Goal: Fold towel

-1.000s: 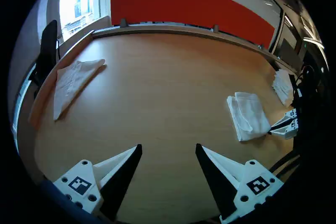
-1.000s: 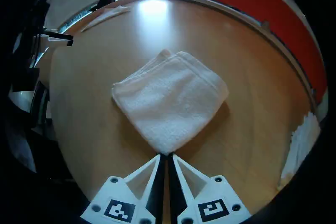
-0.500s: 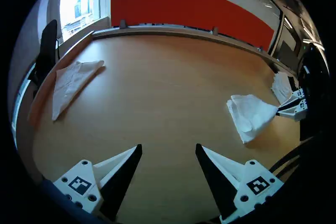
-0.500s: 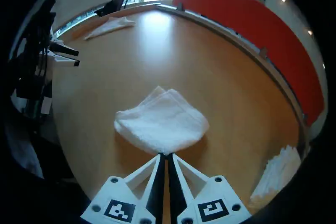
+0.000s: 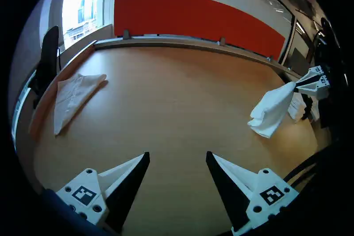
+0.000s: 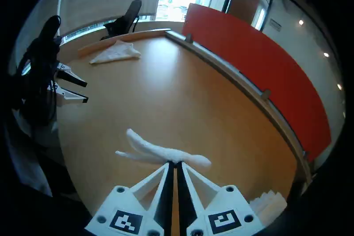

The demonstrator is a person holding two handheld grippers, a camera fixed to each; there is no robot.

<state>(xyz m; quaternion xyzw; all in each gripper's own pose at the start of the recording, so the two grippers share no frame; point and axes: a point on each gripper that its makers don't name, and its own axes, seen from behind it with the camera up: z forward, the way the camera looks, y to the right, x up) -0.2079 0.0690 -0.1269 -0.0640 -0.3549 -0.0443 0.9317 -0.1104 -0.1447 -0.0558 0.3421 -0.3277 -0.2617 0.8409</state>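
Pinching a corner of the white towel [image 6: 163, 152], the right gripper [image 6: 177, 165] has its two fingers pressed together on the cloth. In the right gripper view the towel shows edge-on just past the fingertips, as a thin, sagging strip above the wooden table [image 6: 177, 98]. The left gripper [image 5: 177, 165] holds nothing, its fingers spread wide over bare tabletop, well apart from the towel.

The towel looks light, soft and limp, so it should droop from any single hold and its layers may slide open. A second hold on the free lower corner would probably keep the fold together.

The left gripper view gives the side-on picture that the other lacks: the towel hangs from the right gripper in a loose drape at the right side of the table. Whether its lower end touches the wood I cannot tell.

The right gripper view shows a stack of cloths [image 6: 267, 203] near the table's edge. Both views show a spare towel [image 5: 73, 94] lying flat at the far corner, near a dark chair [image 5: 46, 61].
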